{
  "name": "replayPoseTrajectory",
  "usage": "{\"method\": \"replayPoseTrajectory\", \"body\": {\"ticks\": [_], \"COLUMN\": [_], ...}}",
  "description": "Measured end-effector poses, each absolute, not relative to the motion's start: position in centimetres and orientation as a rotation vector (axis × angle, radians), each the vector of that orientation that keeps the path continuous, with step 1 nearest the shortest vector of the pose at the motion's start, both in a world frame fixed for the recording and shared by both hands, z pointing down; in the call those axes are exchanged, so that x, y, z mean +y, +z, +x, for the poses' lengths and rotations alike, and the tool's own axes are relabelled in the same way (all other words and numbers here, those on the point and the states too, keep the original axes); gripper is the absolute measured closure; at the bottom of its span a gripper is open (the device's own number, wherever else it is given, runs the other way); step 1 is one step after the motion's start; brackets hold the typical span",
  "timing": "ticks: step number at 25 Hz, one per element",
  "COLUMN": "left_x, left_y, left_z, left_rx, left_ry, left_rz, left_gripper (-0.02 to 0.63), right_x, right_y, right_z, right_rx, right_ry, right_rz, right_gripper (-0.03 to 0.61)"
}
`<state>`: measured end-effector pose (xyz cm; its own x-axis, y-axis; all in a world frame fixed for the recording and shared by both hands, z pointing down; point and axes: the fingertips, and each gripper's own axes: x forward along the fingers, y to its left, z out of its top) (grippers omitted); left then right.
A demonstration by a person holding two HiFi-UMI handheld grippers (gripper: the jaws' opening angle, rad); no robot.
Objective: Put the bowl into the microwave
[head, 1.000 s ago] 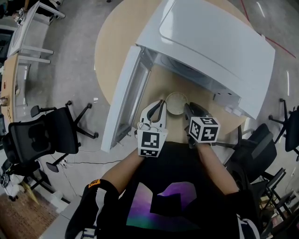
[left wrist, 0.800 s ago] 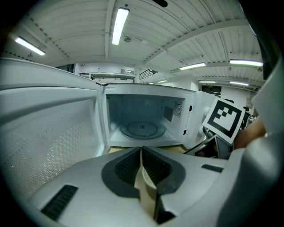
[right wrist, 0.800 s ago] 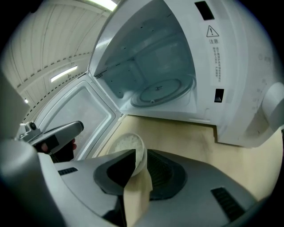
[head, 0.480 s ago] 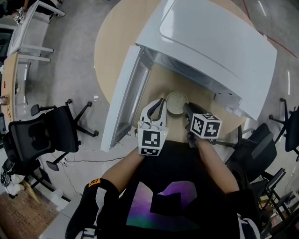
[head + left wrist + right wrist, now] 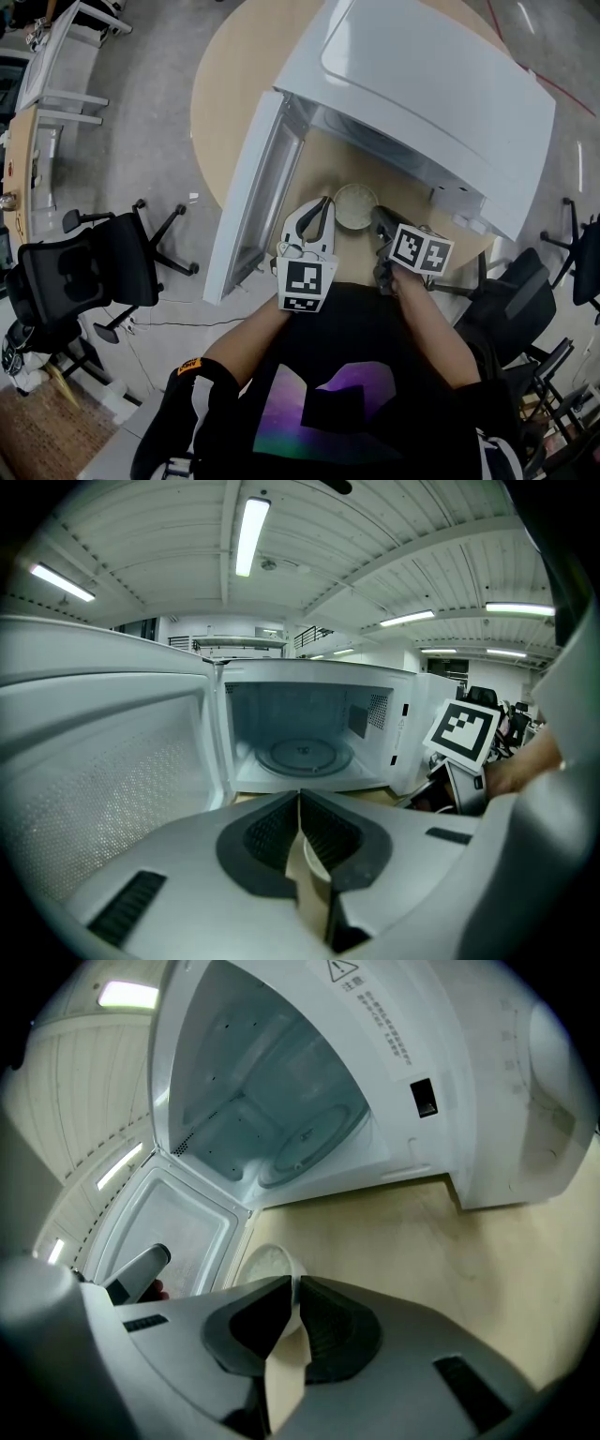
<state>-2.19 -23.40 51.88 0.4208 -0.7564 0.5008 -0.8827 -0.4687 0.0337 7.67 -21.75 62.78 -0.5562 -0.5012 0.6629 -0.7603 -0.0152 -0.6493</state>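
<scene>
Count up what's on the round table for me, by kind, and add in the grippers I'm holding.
Microwave: 1
Bowl: 1
Grippers: 2, the left gripper and the right gripper
Total: 4

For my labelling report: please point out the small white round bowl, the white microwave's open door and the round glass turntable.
Small white bowl (image 5: 356, 206): head view, its inside.
Microwave's open door (image 5: 261, 197): head view, inner panel.
Glass turntable (image 5: 305, 756): left gripper view, its centre.
</scene>
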Motion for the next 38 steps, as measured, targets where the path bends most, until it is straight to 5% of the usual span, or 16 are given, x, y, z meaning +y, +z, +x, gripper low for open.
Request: {"method": "replayPoseTrajectory", "body": {"ticks": [38], "left_x": [-23.8], "left_y": [49.6], "left_z": [-3.2], "left_rx": [-1.436], "left_ry": [0.525], "left_rz": [2.412], "left_gripper": [0.568], "right_x": [-27.0], "right_y": [53.8], "right_z": [8.6], "right_rx": [-2.197], "right_ry": [1.844], "right_rz": [1.677], "right_gripper": [0.540]}}
